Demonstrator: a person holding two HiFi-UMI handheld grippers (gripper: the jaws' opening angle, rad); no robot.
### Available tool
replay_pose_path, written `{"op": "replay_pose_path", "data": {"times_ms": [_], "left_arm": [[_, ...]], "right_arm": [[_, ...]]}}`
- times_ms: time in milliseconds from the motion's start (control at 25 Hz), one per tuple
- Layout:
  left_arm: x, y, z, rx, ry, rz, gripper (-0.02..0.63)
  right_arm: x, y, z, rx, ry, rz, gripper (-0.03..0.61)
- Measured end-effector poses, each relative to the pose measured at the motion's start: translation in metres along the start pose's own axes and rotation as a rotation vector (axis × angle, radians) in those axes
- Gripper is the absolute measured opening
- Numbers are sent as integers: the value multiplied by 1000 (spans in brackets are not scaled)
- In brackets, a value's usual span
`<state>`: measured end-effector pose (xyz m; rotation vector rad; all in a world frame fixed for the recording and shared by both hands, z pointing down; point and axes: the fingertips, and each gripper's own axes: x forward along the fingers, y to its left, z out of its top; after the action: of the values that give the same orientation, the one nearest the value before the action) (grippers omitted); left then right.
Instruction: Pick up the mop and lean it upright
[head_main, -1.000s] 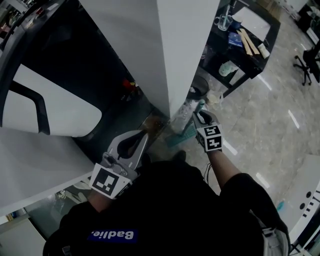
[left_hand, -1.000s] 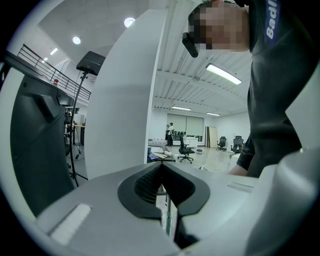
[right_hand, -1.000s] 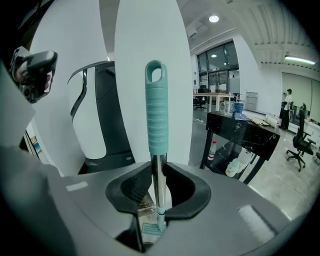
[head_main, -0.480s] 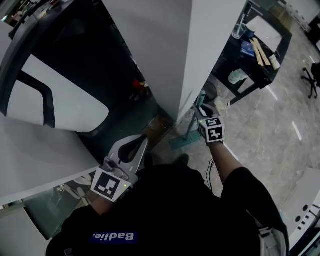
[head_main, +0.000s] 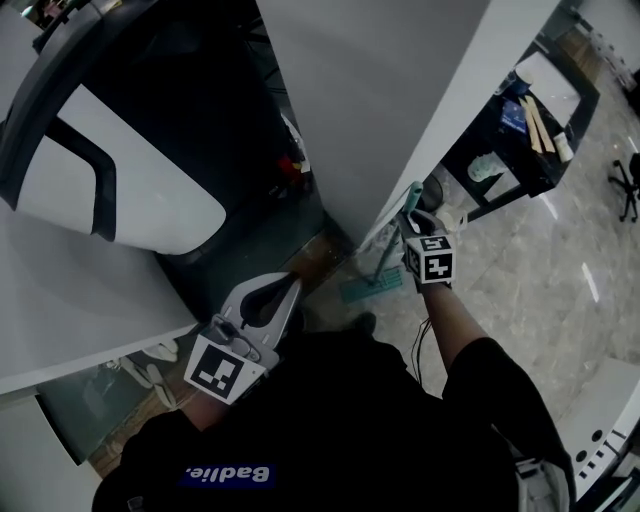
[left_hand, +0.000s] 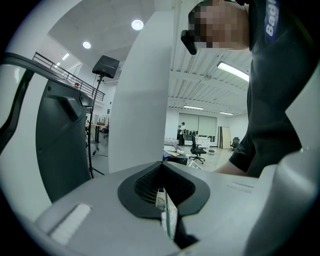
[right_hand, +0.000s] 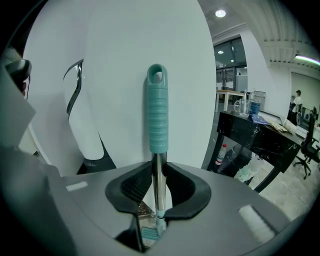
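Observation:
The mop has a teal grip (right_hand: 157, 115), a metal shaft (right_hand: 159, 180) and a teal flat head (head_main: 368, 290) that rests on the floor. My right gripper (head_main: 414, 222) is shut on the shaft just below the grip, and the shaft runs straight up between its jaws (right_hand: 159, 202). The mop stands nearly upright, with its grip (head_main: 411, 194) at the corner of the white pillar (head_main: 400, 100). Whether it touches the pillar I cannot tell. My left gripper (head_main: 288, 290) hangs low in front of the person's body, away from the mop, with its jaws closed together (left_hand: 167, 227) on nothing I can name.
A large white and black machine (head_main: 120, 170) fills the left side. Right of the pillar stands a black table (head_main: 505, 150) with bottles and papers on it. An office chair (head_main: 628, 180) stands at the far right on the glossy stone floor (head_main: 540, 270).
My right gripper has carried the mop closer to the pillar's corner, and the teal grip now shows against it. The left gripper has shifted only a little.

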<state>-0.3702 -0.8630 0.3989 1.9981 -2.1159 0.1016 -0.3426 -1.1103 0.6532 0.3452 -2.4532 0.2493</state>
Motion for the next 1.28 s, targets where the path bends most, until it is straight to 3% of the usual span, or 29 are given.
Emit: {"op": "replay_pose_path", "data": {"times_ms": [200,320,440,680,880,1080,1280], "left_arm": [[-5,5,-1,-11,-10,-8,12],[-7,6,-1,-13,-18,-23,12],[-14,8,-1,-18,-33,-44,12],[-28,12,0,-22,-83,-121,12],[-43,12,6,-31,-121,-242,12],[-55,-7,6,-58,-137,-417,12],[-65,-28,-5,-96,-135,-567,12]], "right_arm": [[4,-2,-4,22,15,8,100],[4,0,-4,4,13,2,144],[-2,0,-6,0,6,-38,174],[-41,-6,-18,26,2,-163,170],[-95,14,-33,82,-12,-275,159],[-162,49,-42,140,-51,-398,140],[-206,96,-67,189,-67,-478,49]]}}
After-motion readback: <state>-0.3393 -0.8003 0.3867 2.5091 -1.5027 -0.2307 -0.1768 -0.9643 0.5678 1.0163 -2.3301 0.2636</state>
